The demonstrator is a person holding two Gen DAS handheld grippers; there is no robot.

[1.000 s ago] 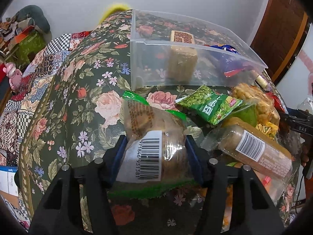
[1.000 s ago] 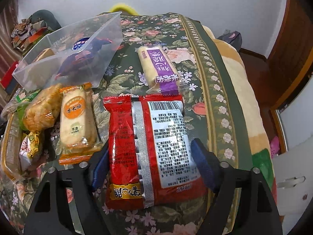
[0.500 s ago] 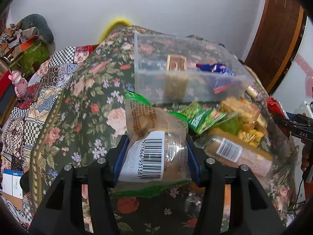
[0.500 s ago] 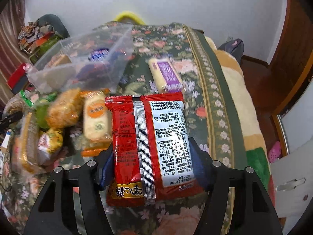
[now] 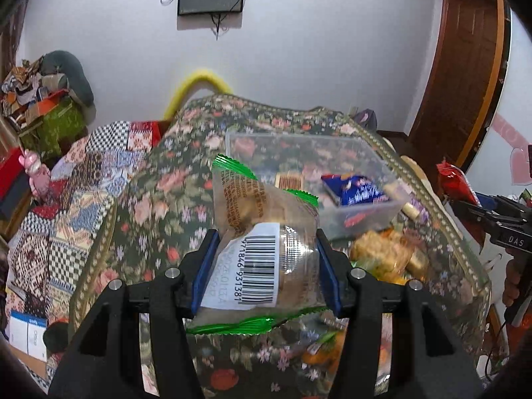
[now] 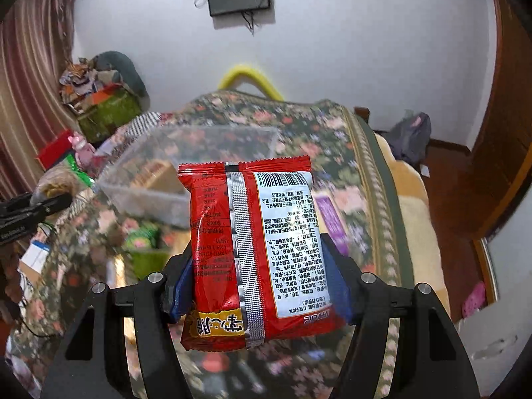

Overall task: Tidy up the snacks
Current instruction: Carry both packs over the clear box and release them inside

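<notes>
Red packet (image 6: 252, 252) lengthwise along fingers (image 6: 335, 282)

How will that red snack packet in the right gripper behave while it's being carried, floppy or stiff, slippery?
The red snack packet probably holds its shape: it stands up past the right gripper without drooping. Its glossy film looks slippery, so it may slide. It seems light and puffy, and a harder squeeze might crush what is inside.
</notes>
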